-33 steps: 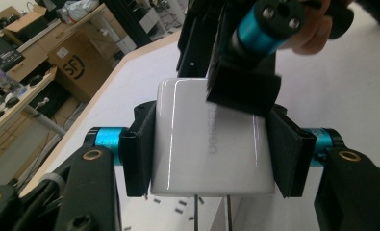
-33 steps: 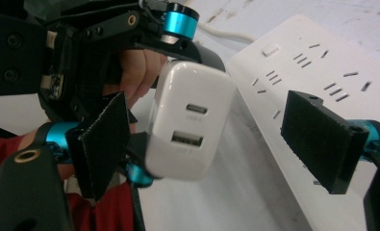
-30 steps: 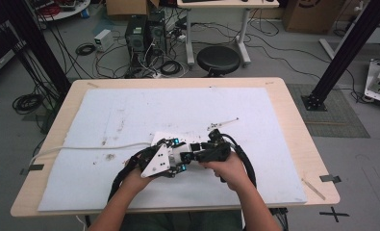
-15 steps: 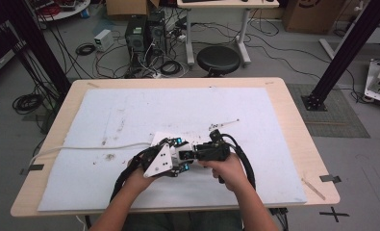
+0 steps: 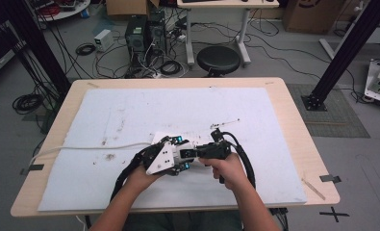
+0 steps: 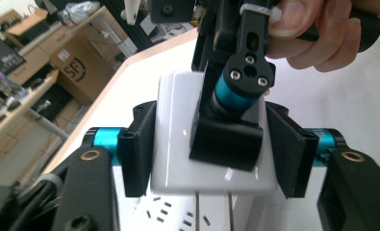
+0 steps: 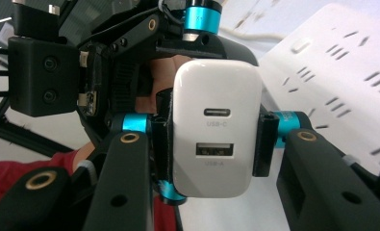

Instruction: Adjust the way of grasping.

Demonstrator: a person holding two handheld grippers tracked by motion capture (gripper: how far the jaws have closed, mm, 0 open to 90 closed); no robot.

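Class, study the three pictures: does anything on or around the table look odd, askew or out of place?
Yes. One white USB charger is clamped by both grippers at once: the right gripper holds its sides, and the left gripper grips it too. It sits over the white power strip. The white mat is stained with dark marks.

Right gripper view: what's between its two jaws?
A white charger, clamped at both sides, its USB-C and USB-A ports facing the camera. The white power strip lies behind it.
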